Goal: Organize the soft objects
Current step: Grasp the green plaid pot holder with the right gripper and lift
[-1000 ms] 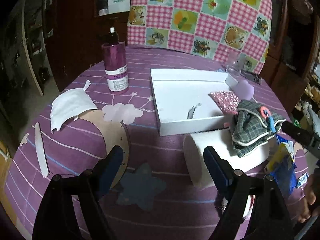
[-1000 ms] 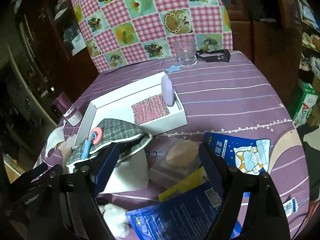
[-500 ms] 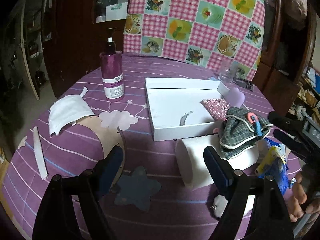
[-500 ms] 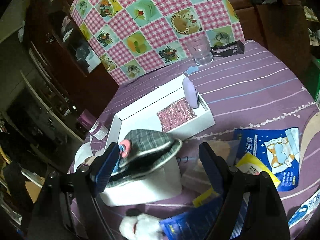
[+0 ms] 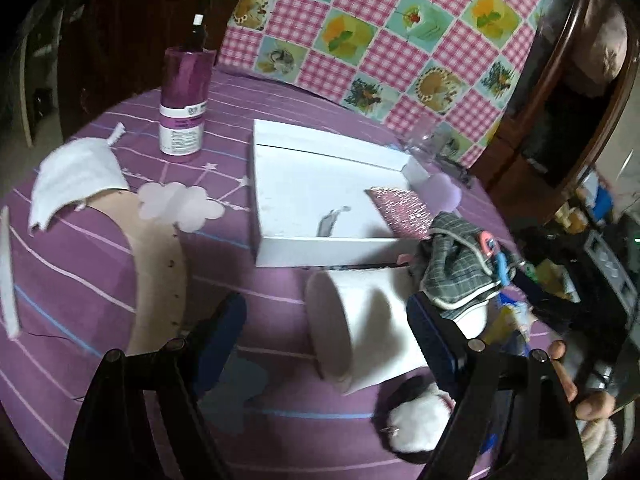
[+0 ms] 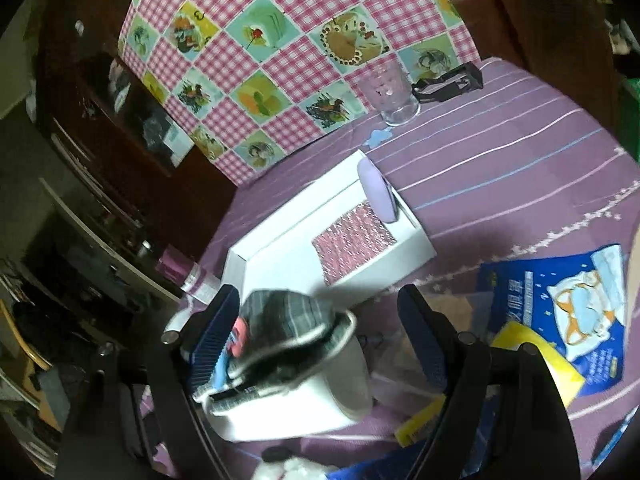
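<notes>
Right wrist view blurred, plaid pouch [image 6: 288, 320] smeared, white furry thing [image 6: 288, 470] cut off, both tools released.

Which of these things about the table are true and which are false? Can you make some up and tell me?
1. The sparkly pink square pad lies inside the shallow white cardboard tray. True.
2. The grey checked cloth hat sits on the white paper roll. True.
3. The purple pump bottle has tipped over. False: it stands upright on the purple striped tablecloth.
4. The clear drinking glass stands inside the tray. False: it stands on the tablecloth beyond the tray.
5. The right gripper is clamped shut on the hat. False: its jaws are wide open, with the hat between them.
</notes>
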The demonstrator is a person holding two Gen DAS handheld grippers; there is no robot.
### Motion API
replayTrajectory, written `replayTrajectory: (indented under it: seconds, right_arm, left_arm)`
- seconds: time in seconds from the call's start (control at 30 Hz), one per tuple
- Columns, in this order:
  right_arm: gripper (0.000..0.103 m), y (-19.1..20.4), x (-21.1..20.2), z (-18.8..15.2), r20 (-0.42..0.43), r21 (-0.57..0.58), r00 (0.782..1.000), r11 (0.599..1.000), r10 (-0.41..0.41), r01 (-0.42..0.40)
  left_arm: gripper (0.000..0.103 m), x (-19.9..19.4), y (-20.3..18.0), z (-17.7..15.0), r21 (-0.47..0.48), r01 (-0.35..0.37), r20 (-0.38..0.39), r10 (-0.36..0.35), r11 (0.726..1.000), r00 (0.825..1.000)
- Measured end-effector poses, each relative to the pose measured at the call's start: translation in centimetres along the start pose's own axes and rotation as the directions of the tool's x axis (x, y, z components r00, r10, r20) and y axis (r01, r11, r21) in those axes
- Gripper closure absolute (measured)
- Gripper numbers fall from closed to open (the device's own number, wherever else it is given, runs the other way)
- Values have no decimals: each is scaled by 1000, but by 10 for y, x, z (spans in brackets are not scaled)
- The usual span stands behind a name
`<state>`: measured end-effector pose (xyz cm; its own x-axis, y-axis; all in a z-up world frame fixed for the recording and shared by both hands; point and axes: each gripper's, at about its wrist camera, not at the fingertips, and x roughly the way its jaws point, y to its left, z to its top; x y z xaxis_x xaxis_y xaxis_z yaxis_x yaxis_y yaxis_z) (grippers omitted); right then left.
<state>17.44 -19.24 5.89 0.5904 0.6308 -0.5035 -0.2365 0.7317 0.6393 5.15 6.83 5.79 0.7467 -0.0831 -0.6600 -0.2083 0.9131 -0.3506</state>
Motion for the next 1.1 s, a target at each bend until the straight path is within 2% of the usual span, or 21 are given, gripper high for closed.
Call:
replayTrajectory:
  seconds: [0.07,0.2,0.33,0.37,0.4,0.47,0.67,0.77,0.87,1.0,1.1]
  right_arm:
    - [23,-6,7,0,-22,37,1000,999,9,-8]
    - [37,-15,10,-2,-41,106,997,992,66,-62]
    - [46,-22,15,-6,-64,134,992,986,106,-96]
    - [53,-23,14,-6,-64,142,989,982,133,-123]
    - [60,-23,13,-5,-68,143,986,980,150,-139]
    - [68,-21,10,-5,-70,137,981,976,180,-169]
    - [77,-12,-5,-6,-28,85,980,977,199,-196]
    - [79,-5,-13,-4,3,46,982,980,191,-191]
    - [80,-1,-16,-2,13,31,980,980,198,-199]
    - [80,7,-22,-1,34,13,987,987,159,-160]
    - [83,14,-26,3,48,10,985,986,169,-169]
  left_arm:
    - [21,-2,-1,0,-1,25,21,-25,1000,999]
    - [21,-4,-10,-1,29,59,71,-61,998,996]
    - [26,2,-21,-1,60,55,72,-59,997,996]
    - [27,2,-21,-1,63,58,77,-63,996,995]
    - [30,2,-22,-1,67,62,84,-68,996,994]
    - [31,2,-22,-1,72,60,93,-67,996,993]
    - [41,2,-16,-1,51,82,87,-86,995,992]
    - [49,0,-15,-1,47,102,85,-106,994,991]
    - [55,-2,-15,0,57,89,93,-94,994,991]
    - [83,-3,-15,2,70,62,94,-68,996,993]
    - [88,-9,-10,5,69,53,122,-61,996,991]
